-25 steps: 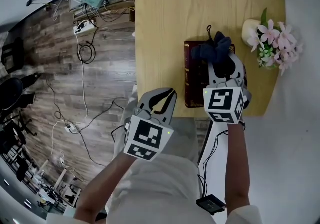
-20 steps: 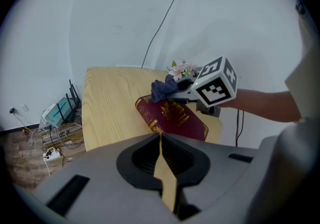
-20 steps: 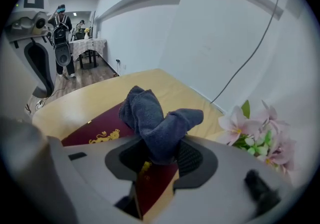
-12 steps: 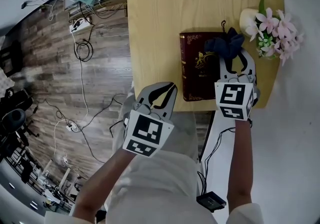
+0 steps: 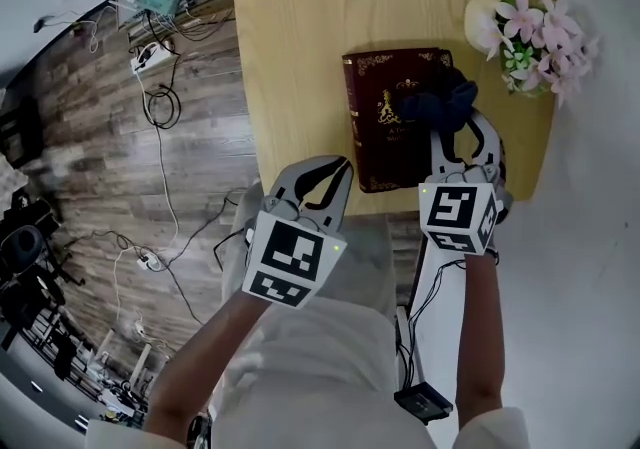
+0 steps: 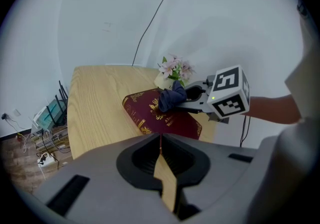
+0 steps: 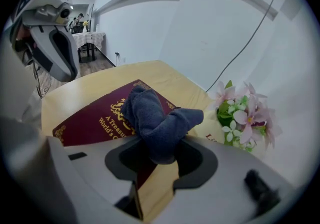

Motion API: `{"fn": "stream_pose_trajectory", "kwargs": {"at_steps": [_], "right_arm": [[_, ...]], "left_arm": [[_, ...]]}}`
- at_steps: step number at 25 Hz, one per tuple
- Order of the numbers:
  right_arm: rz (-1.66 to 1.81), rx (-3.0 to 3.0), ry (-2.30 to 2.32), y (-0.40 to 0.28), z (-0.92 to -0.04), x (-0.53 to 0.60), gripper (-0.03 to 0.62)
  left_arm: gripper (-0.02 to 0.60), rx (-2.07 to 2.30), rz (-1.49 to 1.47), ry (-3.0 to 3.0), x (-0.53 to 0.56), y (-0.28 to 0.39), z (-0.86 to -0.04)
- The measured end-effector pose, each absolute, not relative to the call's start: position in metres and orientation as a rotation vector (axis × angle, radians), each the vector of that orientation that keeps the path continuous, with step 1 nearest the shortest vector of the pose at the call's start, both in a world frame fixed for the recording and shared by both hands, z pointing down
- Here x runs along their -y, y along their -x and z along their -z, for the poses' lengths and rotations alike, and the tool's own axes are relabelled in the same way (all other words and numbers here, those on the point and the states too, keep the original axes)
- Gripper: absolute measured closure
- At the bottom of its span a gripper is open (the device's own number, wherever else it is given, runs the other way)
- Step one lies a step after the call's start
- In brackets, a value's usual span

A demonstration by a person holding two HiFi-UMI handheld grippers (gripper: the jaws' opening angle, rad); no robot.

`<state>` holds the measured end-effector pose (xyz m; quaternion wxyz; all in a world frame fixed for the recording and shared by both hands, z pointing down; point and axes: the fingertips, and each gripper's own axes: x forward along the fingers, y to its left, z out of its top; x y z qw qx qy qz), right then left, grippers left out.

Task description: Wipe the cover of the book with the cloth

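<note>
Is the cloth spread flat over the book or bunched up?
Bunched up. The dark blue cloth is a crumpled wad pinched in the right gripper, pressed on the closed red book.

Our left tool [image 5: 325, 177] hangs close in front of our body, its jaws pressed together with nothing between them, and our left forearm [image 5: 205, 367] angles up from the lower left. Our right tool [image 5: 462, 132] reaches farther forward on a nearly straight forearm [image 5: 478, 337], its jaws clamped on the cloth [image 5: 440, 102]. Both marker cubes face upward.
</note>
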<state>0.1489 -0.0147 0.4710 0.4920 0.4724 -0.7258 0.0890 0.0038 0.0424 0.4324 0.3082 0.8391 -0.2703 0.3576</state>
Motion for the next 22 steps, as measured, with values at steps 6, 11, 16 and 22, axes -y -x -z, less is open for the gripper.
{"fn": "stream_pose_trajectory", "kwargs": {"at_steps": [6, 11, 16, 22], "right_arm": [[-0.235, 1.751, -1.122, -0.147, -0.474, -0.018, 0.442], [-0.254, 1.741, -1.112, -0.145, -0.475, -0.045, 0.442], [-0.273, 1.741, -1.088, -0.14, -0.476, -0.068, 0.442], [-0.26, 1.747, -1.047, -0.126, -0.476, -0.091, 0.442]], "left_arm": [[0.56, 0.689, -0.953, -2.233, -0.049, -0.009, -0.434], [0.56, 0.672, -0.962, -2.243, -0.057, -0.009, -0.434], [0.56, 0.66, -0.964, -2.246, -0.064, -0.011, -0.432], [0.56, 0.66, -0.956, -2.251, -0.069, -0.013, -0.429]]}}
